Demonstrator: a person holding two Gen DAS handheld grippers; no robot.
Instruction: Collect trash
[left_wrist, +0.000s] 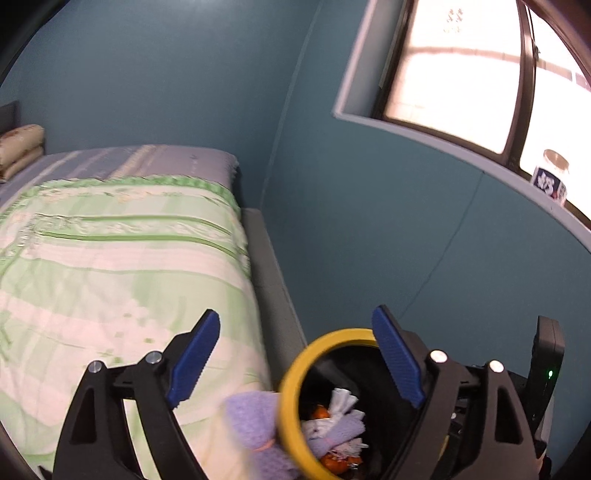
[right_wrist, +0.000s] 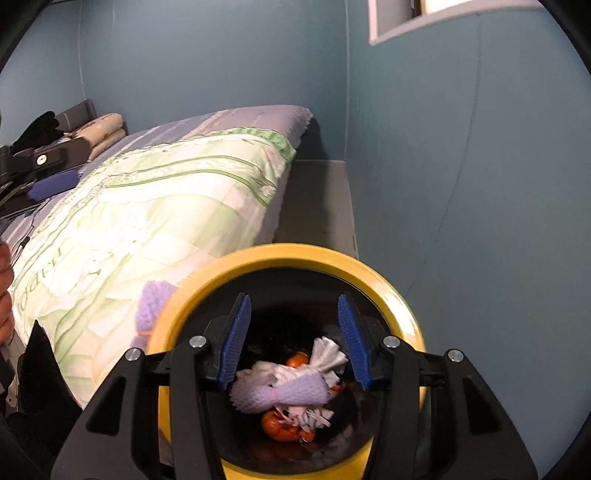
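A bin with a yellow rim (right_wrist: 369, 269) and a black inside stands beside the bed. In it lie a purple and white foam net (right_wrist: 295, 393), white shredded wrapping and orange peel (right_wrist: 280, 428). My right gripper (right_wrist: 293, 301) hangs open just above the bin's mouth, with nothing between its pads. In the left wrist view the bin's yellow rim (left_wrist: 291, 373) sits low and right of centre. My left gripper (left_wrist: 295, 325) is wide open and empty, above the bed's edge and the bin. A second purple foam net (left_wrist: 255, 424) lies on the quilt against the bin's rim.
The bed with a green and white quilt (left_wrist: 110, 258) fills the left, with pillows (left_wrist: 20, 147) at its far end. A grey bed frame ledge (right_wrist: 321, 199) runs along the teal wall. A jar (left_wrist: 552, 177) stands on the window sill. A hand (right_wrist: 5, 291) shows at the left edge.
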